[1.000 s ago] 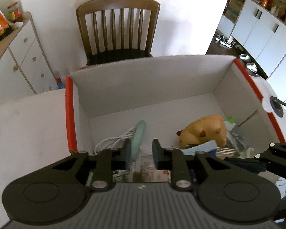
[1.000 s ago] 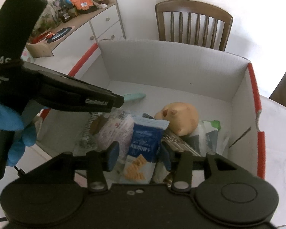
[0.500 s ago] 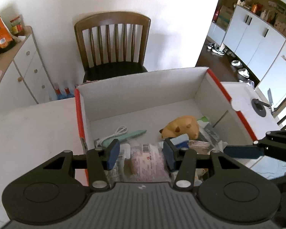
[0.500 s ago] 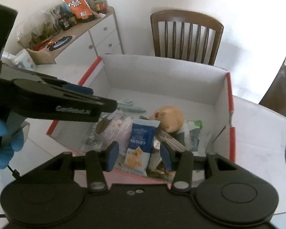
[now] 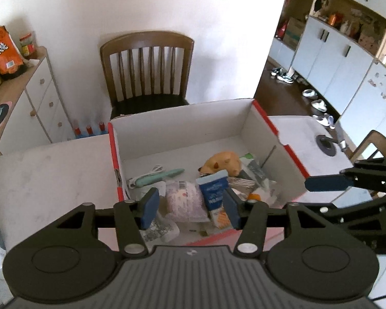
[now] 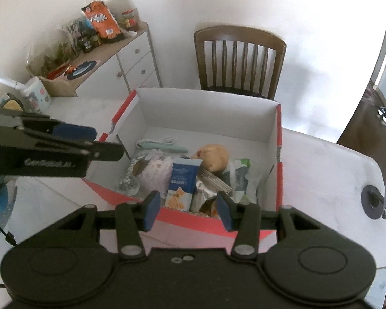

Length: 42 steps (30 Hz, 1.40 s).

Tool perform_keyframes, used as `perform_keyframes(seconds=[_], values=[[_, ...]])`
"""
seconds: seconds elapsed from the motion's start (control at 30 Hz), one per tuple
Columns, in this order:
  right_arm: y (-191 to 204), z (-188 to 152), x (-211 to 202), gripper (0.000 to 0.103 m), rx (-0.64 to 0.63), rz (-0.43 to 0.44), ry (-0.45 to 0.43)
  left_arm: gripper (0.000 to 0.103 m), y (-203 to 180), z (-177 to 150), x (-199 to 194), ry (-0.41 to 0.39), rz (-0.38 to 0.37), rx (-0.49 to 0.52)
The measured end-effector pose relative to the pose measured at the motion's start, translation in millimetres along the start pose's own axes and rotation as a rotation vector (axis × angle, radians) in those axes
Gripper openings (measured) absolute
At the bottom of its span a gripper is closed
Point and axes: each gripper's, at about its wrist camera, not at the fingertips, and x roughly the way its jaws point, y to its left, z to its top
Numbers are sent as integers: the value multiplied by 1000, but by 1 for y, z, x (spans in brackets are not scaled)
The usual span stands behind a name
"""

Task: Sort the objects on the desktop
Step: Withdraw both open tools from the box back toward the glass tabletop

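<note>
A white cardboard box with red edges [image 5: 182,123] [image 6: 208,113] stands on the white table. Inside lie a blue cracker packet [image 5: 213,189] [image 6: 184,177], a pinkish snack bag [image 5: 184,200] [image 6: 155,172], a tan plush toy [image 5: 222,163] [image 6: 213,155], a mint-green tool with a white cable [image 5: 157,176] [image 6: 162,145] and other wrappers. My left gripper [image 5: 190,207] is open and empty above the box's near edge. My right gripper [image 6: 186,209] is open and empty, above the near wall of the box.
A wooden chair [image 5: 146,69] [image 6: 240,59] stands behind the table. A white drawer cabinet with snacks on top [image 6: 103,54] [image 5: 18,82] is at the left. A black round grommet [image 6: 373,200] [image 5: 326,145] sits in the table at the right. A tissue pack [image 6: 36,95] lies at far left.
Both grippers have risen and pulled back from inside the box to above its near edge. My left gripper's jaws have opened wider. The items lie in the box.
</note>
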Motion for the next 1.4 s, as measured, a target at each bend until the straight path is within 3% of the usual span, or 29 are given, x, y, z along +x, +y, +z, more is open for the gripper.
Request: perform_keyframes(seconds=[0.47, 0.67, 0.8, 0.97, 1.4], values=[[-2, -28, -32, 62, 22, 13, -31, 83, -18, -48, -46, -33, -51, 11], [6, -45, -36, 65, 20, 1, -35, 87, -24, -75, -60, -38, -72, 5], [7, -55, -36, 67, 40, -13, -37, 103, -25, -92, -69, -44, -78, 4], [12, -66, -40, 71, 60, -21, -42, 103, -25, -111, -79, -51, -104, -3], [41, -96, -36, 73, 52, -6, -34, 103, -18, -169, -84, -34, -86, 7]])
